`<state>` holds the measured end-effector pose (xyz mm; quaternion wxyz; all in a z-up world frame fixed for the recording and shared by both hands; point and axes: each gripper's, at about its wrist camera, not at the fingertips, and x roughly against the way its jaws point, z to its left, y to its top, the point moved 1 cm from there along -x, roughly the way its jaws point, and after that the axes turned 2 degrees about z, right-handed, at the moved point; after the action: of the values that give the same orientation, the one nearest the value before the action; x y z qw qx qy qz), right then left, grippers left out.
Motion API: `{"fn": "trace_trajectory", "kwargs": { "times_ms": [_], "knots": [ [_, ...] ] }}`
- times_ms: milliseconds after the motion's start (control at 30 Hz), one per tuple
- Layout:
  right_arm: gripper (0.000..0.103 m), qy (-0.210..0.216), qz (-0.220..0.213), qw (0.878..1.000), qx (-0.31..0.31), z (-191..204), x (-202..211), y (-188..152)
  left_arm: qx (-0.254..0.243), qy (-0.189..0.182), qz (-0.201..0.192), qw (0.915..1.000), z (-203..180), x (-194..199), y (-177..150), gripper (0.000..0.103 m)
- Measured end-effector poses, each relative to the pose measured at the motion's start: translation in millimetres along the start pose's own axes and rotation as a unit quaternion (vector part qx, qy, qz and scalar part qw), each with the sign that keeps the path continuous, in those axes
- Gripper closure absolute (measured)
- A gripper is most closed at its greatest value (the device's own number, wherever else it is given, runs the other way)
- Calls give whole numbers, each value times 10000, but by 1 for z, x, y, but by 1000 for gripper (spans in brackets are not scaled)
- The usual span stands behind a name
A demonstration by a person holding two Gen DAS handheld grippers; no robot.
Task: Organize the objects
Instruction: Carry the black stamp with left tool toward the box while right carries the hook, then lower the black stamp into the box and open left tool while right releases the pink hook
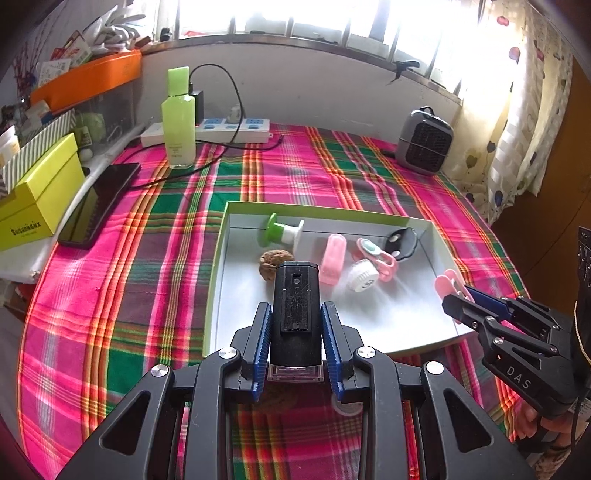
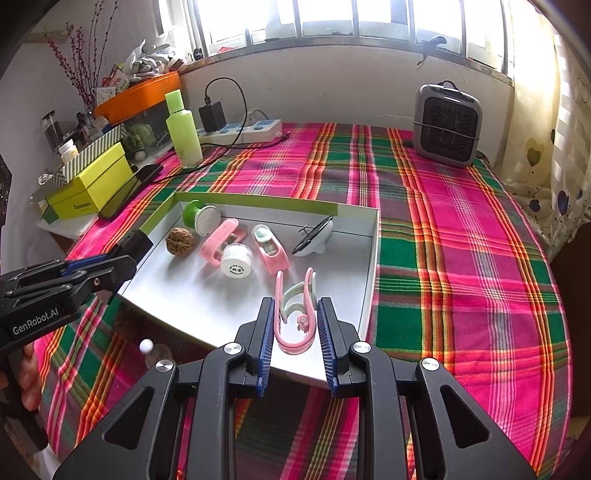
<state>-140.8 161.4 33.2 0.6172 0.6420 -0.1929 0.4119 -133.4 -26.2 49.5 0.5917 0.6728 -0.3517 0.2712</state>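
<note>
L gripper (image 1: 295, 332) – jaws pinching a black rectangular device (image 1: 295, 306), held over near-left edge of shallow white box (image 1: 218, 258). R gripper (image 2: 295, 332) – jaws clamped on pink hair clip (image 2: 295, 314), over box's near-right part. In box: walnut (image 2: 180, 240), white round cap (image 2: 237, 264), pink clips. Box sits on plaid-covered worktop (image 2: 461, 258).

- Daylight pours through the window (image 1: 295, 18), blown out to white glare in both views.
- Below the window, the plaid tablecloth (image 2: 443, 221) is bright and sharp.
- Fisheye bending curves the window's sill; corners go black.
- Soft shadows lie inside the tray (image 1: 369, 321).
</note>
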Motion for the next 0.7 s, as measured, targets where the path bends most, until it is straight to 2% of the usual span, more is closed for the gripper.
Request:
{"fn": "trace_trajectory", "kwargs": {
  "times_ms": [533,600,633,700],
  "knots": [
    [79,-27,140,9999,3,-3,-16,8,-23,39,311,9995,4,-29,9,79],
    [79,-24,152,9999,-5,-3,-17,8,-12,59,330,9994,5,-31,9,82],
    [79,-27,155,9999,-4,-4,-18,8,-24,63,345,9994,5,-32,9,87],
    [79,-32,159,9999,-4,-4,-18,8,-18,59,388,9992,6,-35,9,87]
  ]
}}
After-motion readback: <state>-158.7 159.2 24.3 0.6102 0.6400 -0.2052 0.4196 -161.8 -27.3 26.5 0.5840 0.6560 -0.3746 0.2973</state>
